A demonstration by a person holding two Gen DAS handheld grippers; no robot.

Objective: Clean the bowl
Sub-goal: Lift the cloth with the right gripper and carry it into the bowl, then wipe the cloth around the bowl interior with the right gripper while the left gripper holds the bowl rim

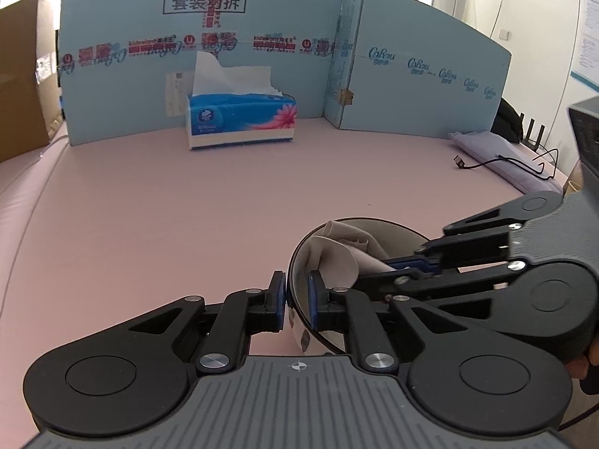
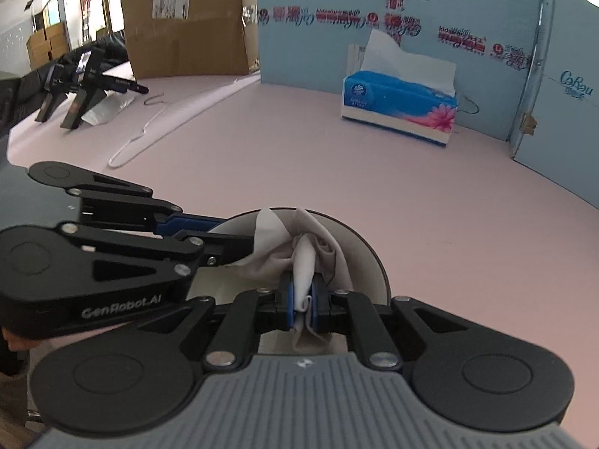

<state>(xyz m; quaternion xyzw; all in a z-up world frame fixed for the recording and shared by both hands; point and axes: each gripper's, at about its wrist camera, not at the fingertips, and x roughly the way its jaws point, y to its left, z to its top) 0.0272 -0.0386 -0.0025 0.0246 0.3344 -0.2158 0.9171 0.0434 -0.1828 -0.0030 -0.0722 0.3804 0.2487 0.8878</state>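
Observation:
A dark shiny bowl sits on the pink table near me. My left gripper is shut on the bowl's left rim, one pad outside and one inside. My right gripper is shut on a crumpled white tissue and holds it inside the bowl. In the left wrist view the tissue shows in the bowl with the right gripper coming in from the right. In the right wrist view the left gripper reaches the bowl's rim from the left.
A blue tissue box with a sheet sticking up stands at the back against a light-blue cardboard screen. A grey pouch and black cable lie at the right. A brown carton and black stands are at the left.

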